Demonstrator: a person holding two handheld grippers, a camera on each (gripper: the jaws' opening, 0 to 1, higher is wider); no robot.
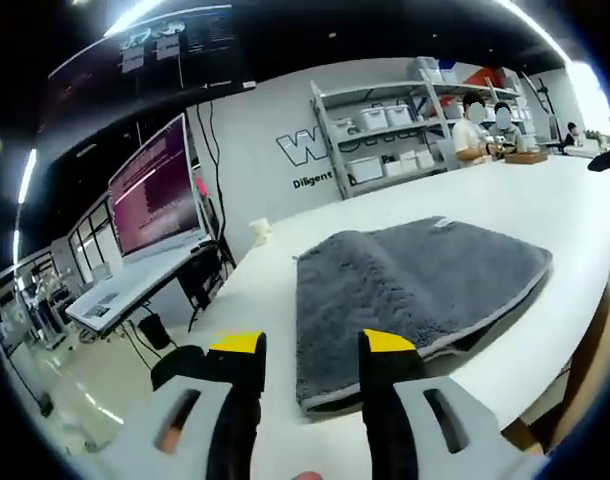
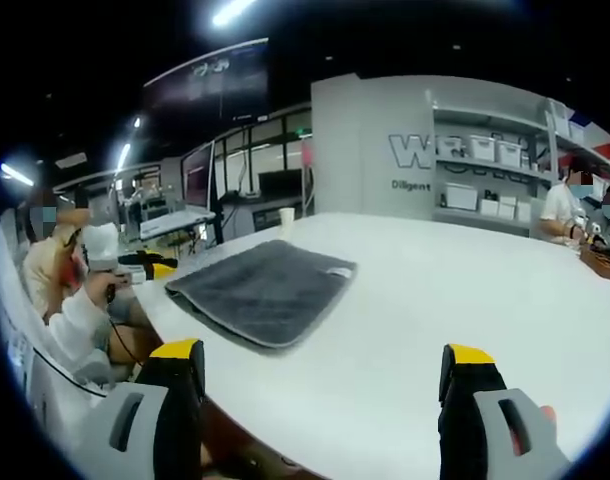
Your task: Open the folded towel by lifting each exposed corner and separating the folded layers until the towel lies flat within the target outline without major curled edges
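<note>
Bench [image 2: 465, 300] mostly bare white on far and right side of folded towel [image 2: 260, 290], lots of room to come in there. Small white cup [image 2: 287, 217] near far edge, well apart from towel. Left hand-held gripper [image 1: 310, 350] jaws parted just off towel's near edge, nothing between.

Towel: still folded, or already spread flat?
Folded: the grey towel shows doubled layers along its near edge on the white table; neither gripper touches it.
</note>
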